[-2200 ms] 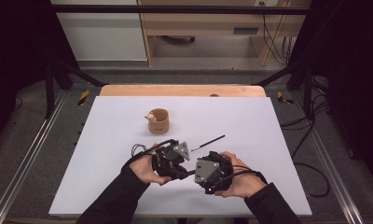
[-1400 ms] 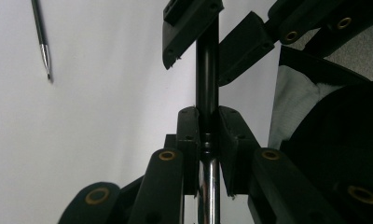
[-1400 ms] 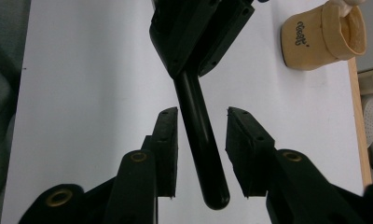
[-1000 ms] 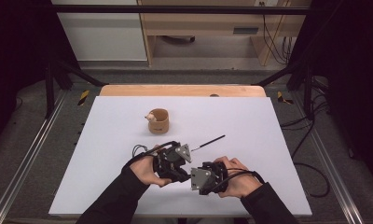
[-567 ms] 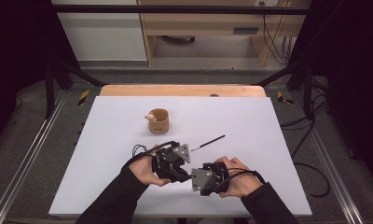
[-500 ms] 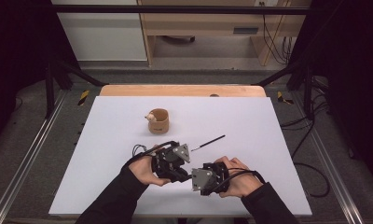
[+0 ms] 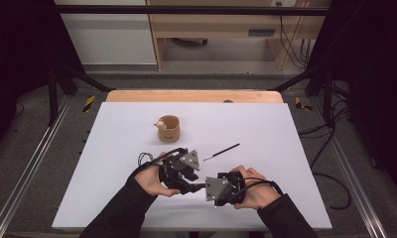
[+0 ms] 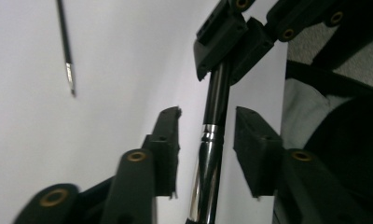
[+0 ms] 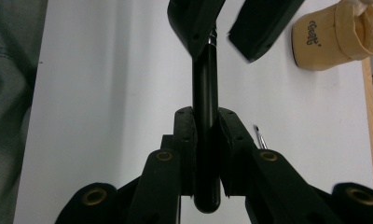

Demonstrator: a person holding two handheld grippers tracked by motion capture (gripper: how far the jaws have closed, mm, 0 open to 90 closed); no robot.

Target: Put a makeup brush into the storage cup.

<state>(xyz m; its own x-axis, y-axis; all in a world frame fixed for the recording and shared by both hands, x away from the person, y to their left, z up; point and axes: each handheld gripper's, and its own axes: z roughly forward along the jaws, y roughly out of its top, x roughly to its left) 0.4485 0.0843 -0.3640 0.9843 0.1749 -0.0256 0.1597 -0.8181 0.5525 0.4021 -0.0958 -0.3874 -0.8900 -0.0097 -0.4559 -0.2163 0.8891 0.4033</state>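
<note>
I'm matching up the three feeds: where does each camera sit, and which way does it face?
High view: above the person's side, looking forward and down on the white table; both forearms, left gripper and right gripper.
Left gripper view: rides the left gripper, its open jaws either side of the pen barrel.
Right gripper view: rides the right gripper, jaws clamping the barrel, cup beyond.
Shared: the loose refill and the barrel.

White table wide open right and left; tan ceramic cup stands ahead, thin black refill rod lies just beyond the hands.
</note>
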